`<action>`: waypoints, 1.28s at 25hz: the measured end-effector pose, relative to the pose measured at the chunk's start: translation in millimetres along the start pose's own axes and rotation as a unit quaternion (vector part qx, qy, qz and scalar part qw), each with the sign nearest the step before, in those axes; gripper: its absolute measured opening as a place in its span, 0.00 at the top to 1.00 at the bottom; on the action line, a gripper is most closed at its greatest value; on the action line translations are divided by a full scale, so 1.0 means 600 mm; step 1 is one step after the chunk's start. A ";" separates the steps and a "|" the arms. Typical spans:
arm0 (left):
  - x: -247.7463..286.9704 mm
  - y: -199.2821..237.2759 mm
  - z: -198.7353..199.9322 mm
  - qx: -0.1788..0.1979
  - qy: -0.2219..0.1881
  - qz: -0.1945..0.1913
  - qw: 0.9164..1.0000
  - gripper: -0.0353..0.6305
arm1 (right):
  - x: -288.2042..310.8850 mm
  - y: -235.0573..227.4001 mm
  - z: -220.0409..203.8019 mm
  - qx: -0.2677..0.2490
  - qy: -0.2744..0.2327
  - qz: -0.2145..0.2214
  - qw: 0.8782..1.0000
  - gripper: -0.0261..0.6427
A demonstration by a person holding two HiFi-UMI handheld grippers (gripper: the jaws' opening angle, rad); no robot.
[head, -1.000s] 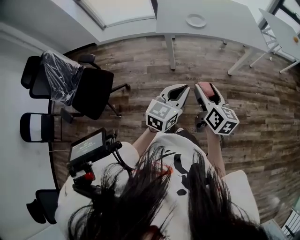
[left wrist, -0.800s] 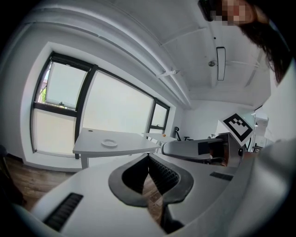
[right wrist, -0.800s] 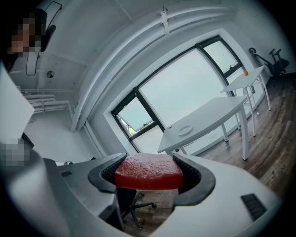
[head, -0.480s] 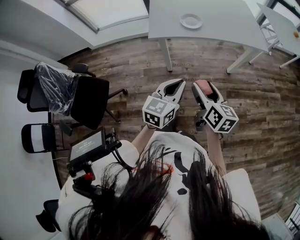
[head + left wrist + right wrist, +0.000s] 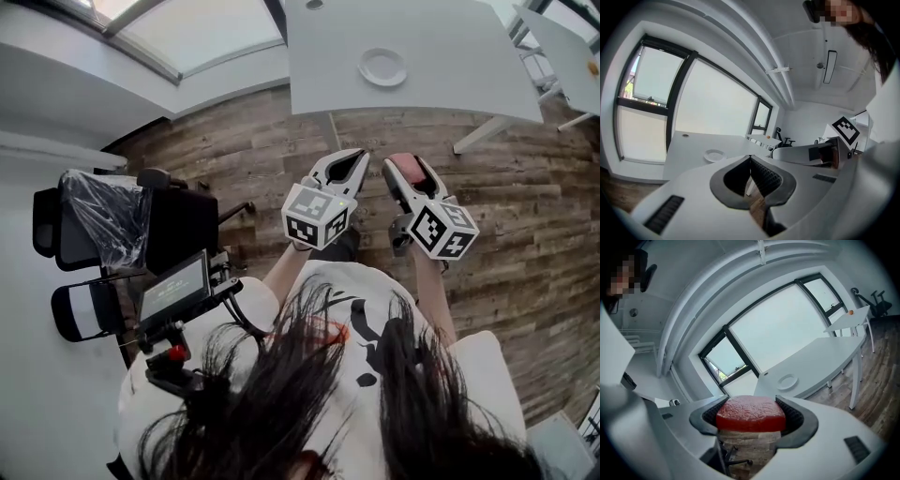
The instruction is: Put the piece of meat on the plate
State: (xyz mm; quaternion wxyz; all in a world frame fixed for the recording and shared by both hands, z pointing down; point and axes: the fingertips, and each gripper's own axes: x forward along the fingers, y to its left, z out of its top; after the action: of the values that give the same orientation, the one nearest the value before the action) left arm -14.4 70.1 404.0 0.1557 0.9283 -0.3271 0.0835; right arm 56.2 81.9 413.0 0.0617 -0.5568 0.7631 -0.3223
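Note:
A red piece of meat [image 5: 751, 414] sits clamped between the jaws of my right gripper [image 5: 751, 416]; in the head view the meat [image 5: 406, 167] shows pink at the tip of that gripper [image 5: 411, 178]. My left gripper [image 5: 342, 169] is held beside it with its jaws shut and nothing in them; the left gripper view shows this gripper [image 5: 750, 161] with its tips meeting. A round white plate [image 5: 382, 67] lies on the white table [image 5: 450, 66] ahead, well beyond both grippers. The plate [image 5: 787, 381] is also in the right gripper view, and the plate [image 5: 714, 155] in the left.
Both grippers hang over wooden floor [image 5: 525, 206], short of the table's near edge. Black office chairs [image 5: 178, 230], one wrapped in plastic, stand at the left. A second white table [image 5: 562, 47] is at the far right. A small screen device [image 5: 175, 292] hangs at the person's left side.
The table and plate have come closer and lower in the head view. Both grippers have moved forward toward the table, the meat still held.

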 end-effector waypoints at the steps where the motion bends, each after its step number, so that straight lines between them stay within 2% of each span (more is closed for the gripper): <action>1: 0.008 0.017 0.004 0.001 0.003 -0.001 1.000 0.94 | 0.018 -0.001 0.006 0.002 0.000 -0.002 1.000 0.49; 9: 0.063 0.130 0.028 -0.017 0.016 -0.025 0.999 0.94 | 0.132 -0.005 0.032 0.008 0.002 -0.026 1.000 0.49; 15: 0.098 0.166 0.025 -0.029 0.024 -0.047 0.998 0.94 | 0.170 -0.020 0.035 0.010 0.007 -0.048 0.999 0.49; 20: 0.156 0.185 0.040 -0.041 0.028 -0.053 0.997 0.94 | 0.203 -0.058 0.064 0.019 0.016 -0.058 0.998 0.49; 32: 0.196 0.234 0.044 -0.069 0.026 -0.022 0.997 0.94 | 0.269 -0.098 0.087 0.010 0.046 -0.037 0.998 0.49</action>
State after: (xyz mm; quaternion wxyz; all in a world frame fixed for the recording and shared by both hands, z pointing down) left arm -11.4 -111.0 442.5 0.2298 0.9197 -0.3077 0.0818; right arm 67.6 -94.0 447.6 0.0200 -0.5685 0.7409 -0.3571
